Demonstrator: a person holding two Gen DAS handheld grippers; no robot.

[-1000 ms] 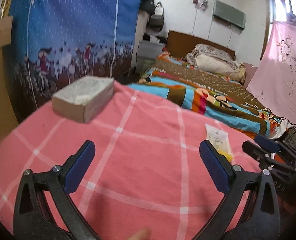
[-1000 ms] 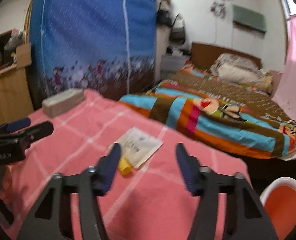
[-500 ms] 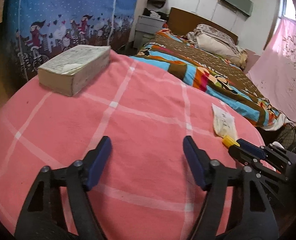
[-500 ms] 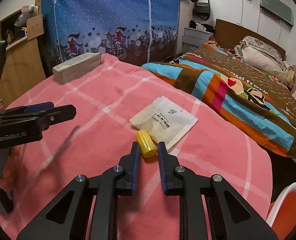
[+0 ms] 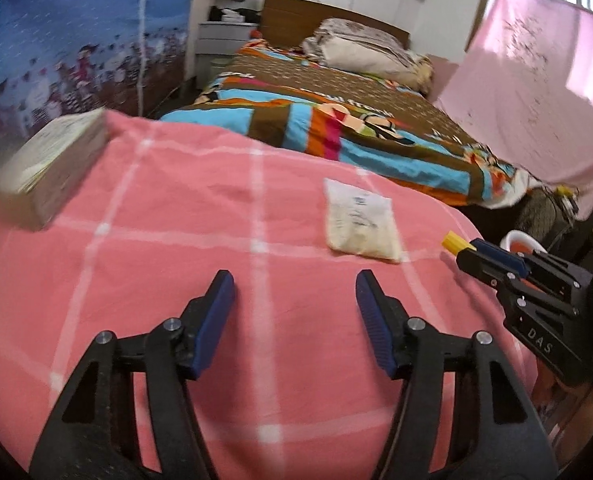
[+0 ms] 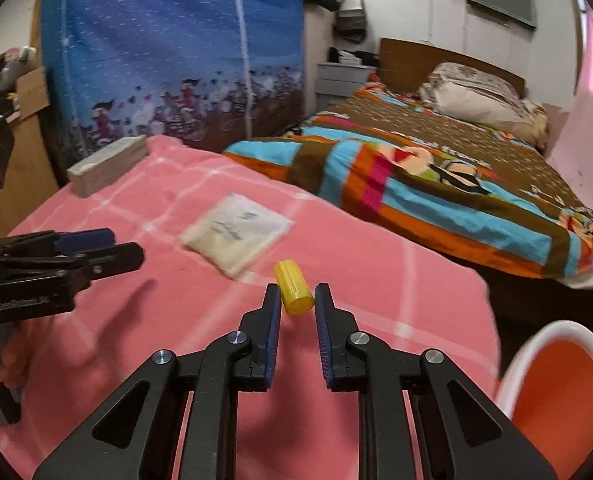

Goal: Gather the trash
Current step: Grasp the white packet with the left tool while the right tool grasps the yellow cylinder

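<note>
Right gripper (image 6: 295,300): fingers clamped on yellow cap (image 6: 293,294), lifted above pink checked desk (image 6: 376,280). Left gripper (image 5: 292,312): fingers half-open, closing, nothing between. White sachet (image 5: 358,220) flat on desk, beyond left gripper.

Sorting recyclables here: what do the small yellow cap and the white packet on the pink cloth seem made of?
Yellow cap: likely hard plastic, smooth, evenly coloured, with a moulded tapered shape. White packet: probably thin plastic film or coated paper, flat and printed, with a pillowy fill; the blur leaves it open.
</note>
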